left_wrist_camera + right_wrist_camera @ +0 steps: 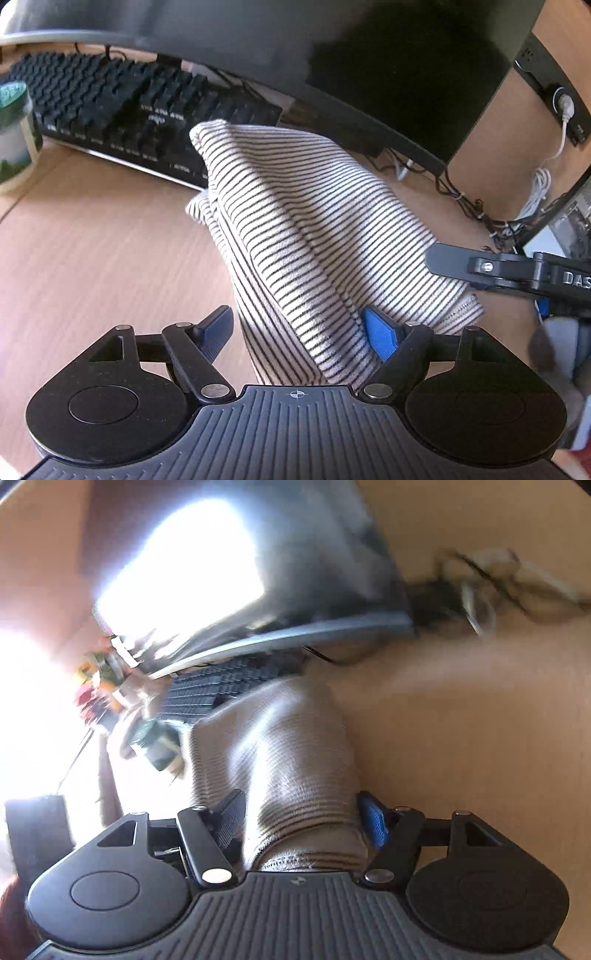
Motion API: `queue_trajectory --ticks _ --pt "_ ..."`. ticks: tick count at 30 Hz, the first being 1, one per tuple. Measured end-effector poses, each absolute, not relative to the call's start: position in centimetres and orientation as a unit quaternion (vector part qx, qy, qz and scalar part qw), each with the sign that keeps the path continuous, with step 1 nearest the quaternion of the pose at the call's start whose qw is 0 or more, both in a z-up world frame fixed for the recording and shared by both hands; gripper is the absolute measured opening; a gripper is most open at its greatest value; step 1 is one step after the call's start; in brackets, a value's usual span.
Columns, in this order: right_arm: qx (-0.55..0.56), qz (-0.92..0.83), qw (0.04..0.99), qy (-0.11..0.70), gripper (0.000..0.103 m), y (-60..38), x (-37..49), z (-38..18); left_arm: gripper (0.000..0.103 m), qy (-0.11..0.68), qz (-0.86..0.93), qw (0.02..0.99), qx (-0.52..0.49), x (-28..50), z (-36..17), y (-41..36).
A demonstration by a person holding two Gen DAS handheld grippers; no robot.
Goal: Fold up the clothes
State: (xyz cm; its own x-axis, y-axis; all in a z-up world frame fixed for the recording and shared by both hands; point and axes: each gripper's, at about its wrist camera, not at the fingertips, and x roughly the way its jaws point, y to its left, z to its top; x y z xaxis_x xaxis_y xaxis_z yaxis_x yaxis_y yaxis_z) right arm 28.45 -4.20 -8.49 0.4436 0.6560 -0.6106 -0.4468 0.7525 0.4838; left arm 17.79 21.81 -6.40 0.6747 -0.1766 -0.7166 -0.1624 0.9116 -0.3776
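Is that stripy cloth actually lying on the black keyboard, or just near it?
Touching. In the left wrist view the far end of the striped cloth drapes over the keyboard at its near right corner and hides some keys, with no desk showing between them.

Wooden desk (92, 240). Black keyboard (110, 107) at the back, under the lower edge of a dark monitor (295, 48). Green-lidded jar (14, 136) beside the keyboard's left end. White cable (535, 184) and tangled dark wires (465, 199) at right.
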Motion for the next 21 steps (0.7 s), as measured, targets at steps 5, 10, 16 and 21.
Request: queue_trajectory --ticks 5,10,16,21 --pt "0.105 0.308 0.834 0.445 0.068 -4.1 29.8 -11.2 0.084 0.398 0.012 0.892 -0.213 17.4 -6.5 21.1" --pt "0.097 0.313 0.834 0.444 0.072 -3.7 30.1 -11.1 0.084 0.393 0.021 0.892 -0.222 17.0 -6.7 20.8" --pt "0.094 0.320 0.830 0.448 0.075 -3.8 30.2 -11.3 0.084 0.390 0.024 0.892 -0.228 17.0 -7.0 20.8" --pt "0.131 0.326 0.808 0.473 0.086 -5.1 30.8 -12.4 0.086 0.387 0.024 0.891 -0.234 17.0 -7.2 20.9"
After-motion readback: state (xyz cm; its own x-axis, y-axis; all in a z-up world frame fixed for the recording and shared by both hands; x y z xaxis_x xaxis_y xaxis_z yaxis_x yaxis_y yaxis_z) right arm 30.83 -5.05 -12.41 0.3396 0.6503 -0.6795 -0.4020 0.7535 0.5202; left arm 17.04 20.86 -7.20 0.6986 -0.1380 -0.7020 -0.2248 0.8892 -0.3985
